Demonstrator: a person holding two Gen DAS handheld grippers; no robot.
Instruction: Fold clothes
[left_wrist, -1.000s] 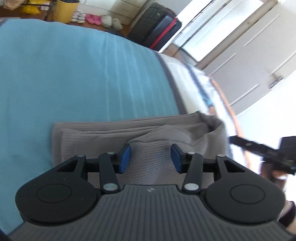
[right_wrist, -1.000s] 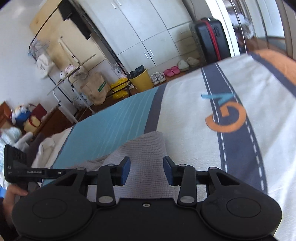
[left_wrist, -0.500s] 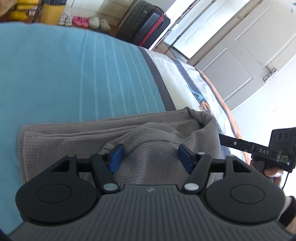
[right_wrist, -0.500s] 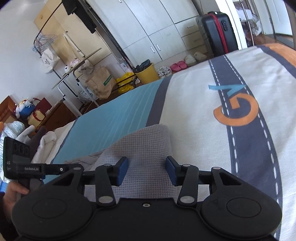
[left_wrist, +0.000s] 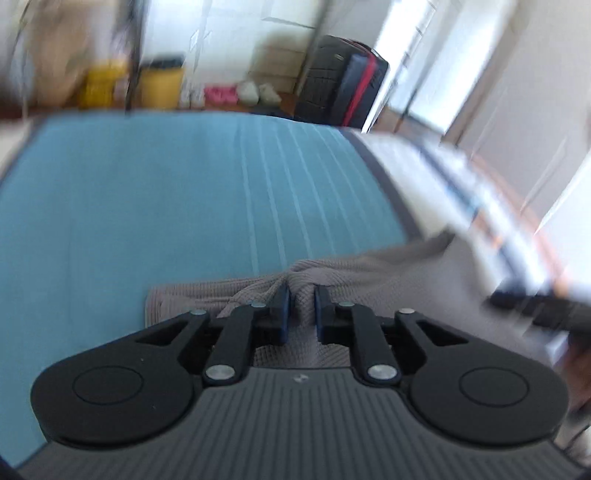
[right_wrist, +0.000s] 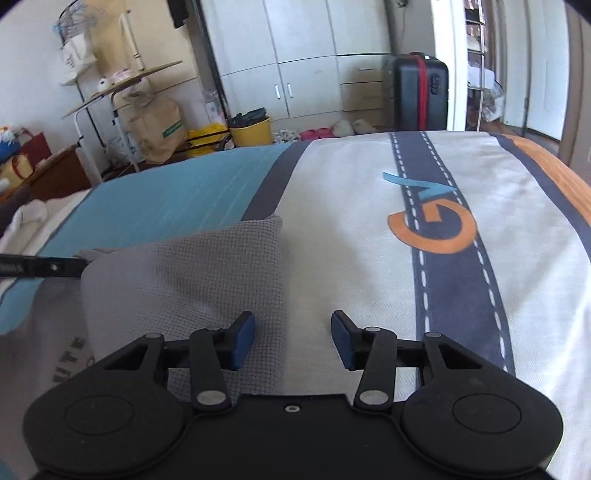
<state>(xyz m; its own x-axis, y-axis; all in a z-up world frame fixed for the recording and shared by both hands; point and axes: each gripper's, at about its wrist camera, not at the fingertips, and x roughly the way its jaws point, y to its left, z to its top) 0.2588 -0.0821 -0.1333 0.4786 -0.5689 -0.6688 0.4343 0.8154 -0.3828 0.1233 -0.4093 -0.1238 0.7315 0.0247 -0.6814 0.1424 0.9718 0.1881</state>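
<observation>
Bedspread with a teal panel, white section, dark road stripe with dashed lines and an orange-blue logo, orange edge. Beyond the bed: black suitcase with red stripe, white wardrobe, yellow bin with a dark bag in it, pink slippers and pale shoes on the floor, brown paper bag, metal rack. Left wrist view heavily blurred; suitcase and yellow bin recognisable.

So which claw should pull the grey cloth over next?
Probably the left claw: it is already pinched on the cloth. The right claw is open, gripping nothing.
</observation>
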